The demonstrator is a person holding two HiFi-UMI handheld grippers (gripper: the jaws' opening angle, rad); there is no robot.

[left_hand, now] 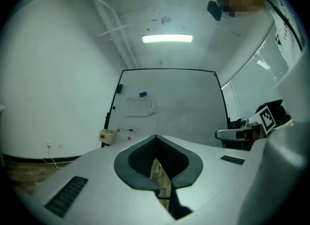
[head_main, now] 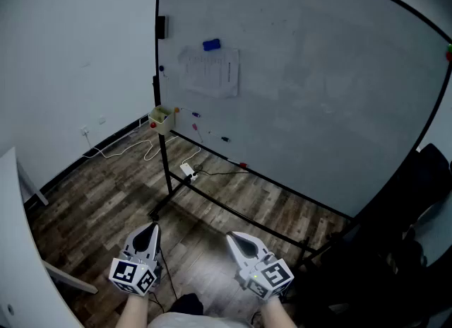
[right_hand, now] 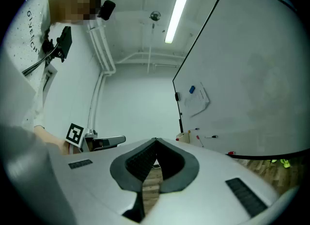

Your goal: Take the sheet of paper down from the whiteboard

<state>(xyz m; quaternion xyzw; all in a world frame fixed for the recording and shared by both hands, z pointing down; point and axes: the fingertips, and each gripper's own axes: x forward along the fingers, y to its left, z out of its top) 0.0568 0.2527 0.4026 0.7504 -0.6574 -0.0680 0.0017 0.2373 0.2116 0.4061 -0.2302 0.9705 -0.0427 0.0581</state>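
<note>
Wood-plank floor [head_main: 106,199] beneath a large whiteboard [head_main: 318,93] on a black wheeled stand [head_main: 167,178], seen from the head view; the board stands upright, its left edge near a pale wall [head_main: 70,37]. Foreground, low in the view: the left gripper [head_main: 151,229] and the right gripper [head_main: 235,238], each carrying a marker cube, held side by side and well apart from the board, both pointing toward it. In its own view the left gripper [left_hand: 155,137] has its two jaws pressed together at the tips, with nothing between them; the right gripper [right_hand: 155,140] likewise has its jaws closed tip to tip and is empty. The sheet of paper [head_main: 210,72] hangs on the upper left part of the board, not yet taken down, its lower edge curling slightly. A white power strip [head_main: 188,171] lies on the floor by the stand's foot. A small yellow box [head_main: 161,117] sits at the board's lower left corner. A blue magnet [head_main: 211,44] lies on the sheet's top edge. Several markers [head_main: 195,115] rest along the board below the sheet.
</note>
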